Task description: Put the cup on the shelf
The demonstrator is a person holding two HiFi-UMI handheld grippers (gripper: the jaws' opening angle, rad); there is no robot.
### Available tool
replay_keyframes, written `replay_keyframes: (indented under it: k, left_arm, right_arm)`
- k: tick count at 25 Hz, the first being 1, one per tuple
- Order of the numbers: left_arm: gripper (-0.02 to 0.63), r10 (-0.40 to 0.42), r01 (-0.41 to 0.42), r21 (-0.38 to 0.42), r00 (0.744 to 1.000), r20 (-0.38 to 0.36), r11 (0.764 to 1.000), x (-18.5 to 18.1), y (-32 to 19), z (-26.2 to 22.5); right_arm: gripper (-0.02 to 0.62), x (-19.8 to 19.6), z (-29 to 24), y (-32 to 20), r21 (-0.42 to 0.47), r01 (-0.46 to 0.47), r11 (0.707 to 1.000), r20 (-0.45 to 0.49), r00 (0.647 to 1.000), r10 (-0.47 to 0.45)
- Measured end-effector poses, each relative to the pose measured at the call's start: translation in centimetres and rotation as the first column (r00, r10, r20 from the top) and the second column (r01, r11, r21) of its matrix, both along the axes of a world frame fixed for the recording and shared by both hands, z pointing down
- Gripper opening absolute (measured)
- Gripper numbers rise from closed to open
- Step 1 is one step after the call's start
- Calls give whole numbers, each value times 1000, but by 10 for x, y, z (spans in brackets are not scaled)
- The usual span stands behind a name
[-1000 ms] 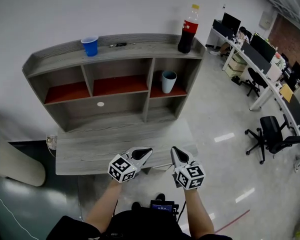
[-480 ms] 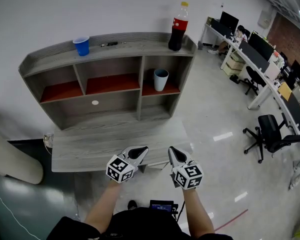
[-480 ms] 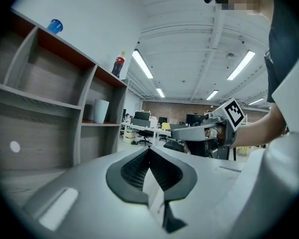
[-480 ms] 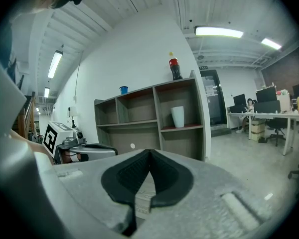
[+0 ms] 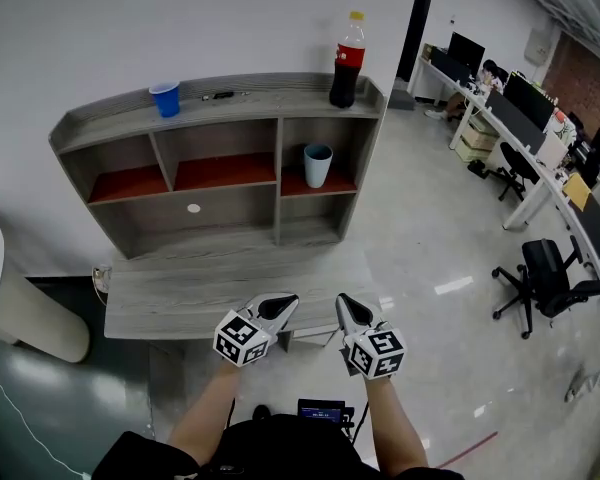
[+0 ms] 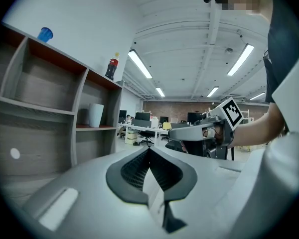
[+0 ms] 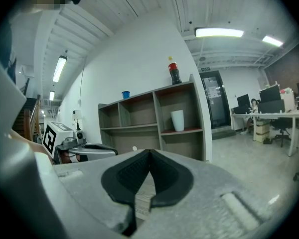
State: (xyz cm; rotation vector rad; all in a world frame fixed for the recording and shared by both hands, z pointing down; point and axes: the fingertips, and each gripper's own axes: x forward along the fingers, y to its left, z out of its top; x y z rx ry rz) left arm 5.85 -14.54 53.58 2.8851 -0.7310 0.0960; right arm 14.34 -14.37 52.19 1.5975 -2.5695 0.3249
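A pale cup (image 5: 317, 165) stands upright on the red board of the shelf unit's (image 5: 220, 118) right-hand compartment. It also shows in the left gripper view, cup (image 6: 95, 115), and in the right gripper view, cup (image 7: 177, 120). My left gripper (image 5: 283, 305) and right gripper (image 5: 346, 305) hover side by side over the grey desk's (image 5: 180, 293) front edge, well short of the shelf. Both are shut with nothing between the jaws, as seen at the left gripper (image 6: 149, 149) and the right gripper (image 7: 150, 152).
On the shelf's top board stand a blue cup (image 5: 164, 99), a dark pen (image 5: 220, 95) and a cola bottle (image 5: 347, 60). A white rounded object (image 5: 15, 313) sits left of the desk. Office desks and chairs (image 5: 545, 268) fill the right side.
The view has shifted, and the shelf sits a little further left and away in the picture. Both grippers have drawn slightly back toward the desk's front edge, still shut.
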Motion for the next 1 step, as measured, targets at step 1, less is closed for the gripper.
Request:
replay_keyframes:
  k: [1]
  left_arm:
    - [-2, 1, -1, 2, 1000, 1, 1000, 2, 2, -1]
  right_arm:
    - [-2, 2, -1, 2, 0, 2, 1000, 2, 1000, -2]
